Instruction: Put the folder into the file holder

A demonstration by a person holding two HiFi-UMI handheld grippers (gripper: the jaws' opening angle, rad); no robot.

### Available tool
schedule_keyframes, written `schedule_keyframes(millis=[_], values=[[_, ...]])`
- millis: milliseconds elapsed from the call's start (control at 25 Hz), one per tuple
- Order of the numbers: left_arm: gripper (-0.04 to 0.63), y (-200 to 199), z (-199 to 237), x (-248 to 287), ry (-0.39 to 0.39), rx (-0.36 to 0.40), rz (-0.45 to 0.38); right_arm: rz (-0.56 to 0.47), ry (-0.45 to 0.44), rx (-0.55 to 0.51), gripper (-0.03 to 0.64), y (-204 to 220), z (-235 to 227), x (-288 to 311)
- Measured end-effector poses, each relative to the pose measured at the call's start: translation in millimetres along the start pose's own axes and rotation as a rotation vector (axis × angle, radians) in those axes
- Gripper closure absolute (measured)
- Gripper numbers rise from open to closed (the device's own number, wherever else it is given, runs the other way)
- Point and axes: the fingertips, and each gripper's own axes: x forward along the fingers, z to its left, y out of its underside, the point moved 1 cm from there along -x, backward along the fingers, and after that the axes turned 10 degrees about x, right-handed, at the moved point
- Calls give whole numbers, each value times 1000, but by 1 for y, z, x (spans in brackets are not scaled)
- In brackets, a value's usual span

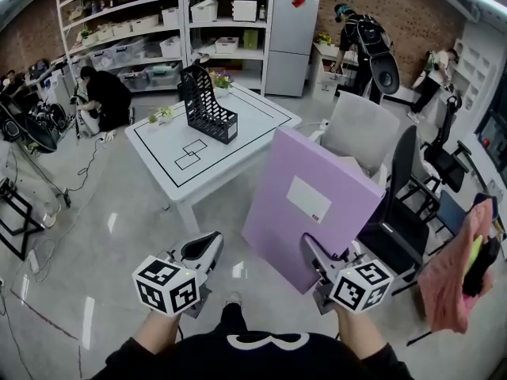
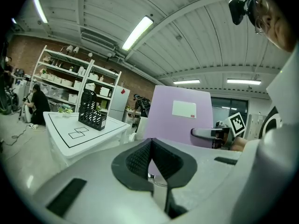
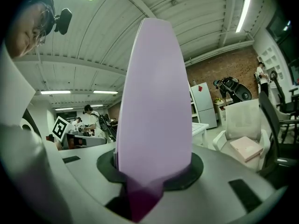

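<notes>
A large lilac folder [image 1: 313, 200] with a white label stands upright in the air, and my right gripper [image 1: 312, 253] is shut on its lower edge. In the right gripper view the folder [image 3: 154, 101] rises edge-on from between the pads of that gripper [image 3: 152, 171]. A black mesh file holder [image 1: 206, 105] stands on the white table [image 1: 245, 145] ahead, well beyond the folder. My left gripper [image 1: 207, 245] hovers low at the left, shut with nothing in it [image 2: 150, 146]. Its camera shows the folder [image 2: 182, 118] to the right and the file holder [image 2: 92, 111] to the left.
The table bears black outline markings and small potted plants [image 1: 162, 115]. A white chair [image 1: 360, 133] and black chairs [image 1: 404, 212] stand at the right, with a pink cloth [image 1: 451, 271] on one. Shelving [image 1: 158, 30], a fridge [image 1: 289, 38] and several people line the back.
</notes>
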Motion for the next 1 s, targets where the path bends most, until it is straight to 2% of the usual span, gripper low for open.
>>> schedule_keyframes(millis=[280, 480, 800, 1000], values=[[589, -17, 135, 82, 12, -49, 33, 44, 37, 23, 460, -30, -40, 142], [589, -28, 206, 128, 17, -51, 42, 43, 48, 6, 460, -52, -58, 213], [589, -33, 254, 165, 47, -58, 42, 24, 71, 1, 460, -70, -77, 270], [589, -36, 274, 176, 31, -65, 39, 15, 43, -23, 460, -88, -83, 305]])
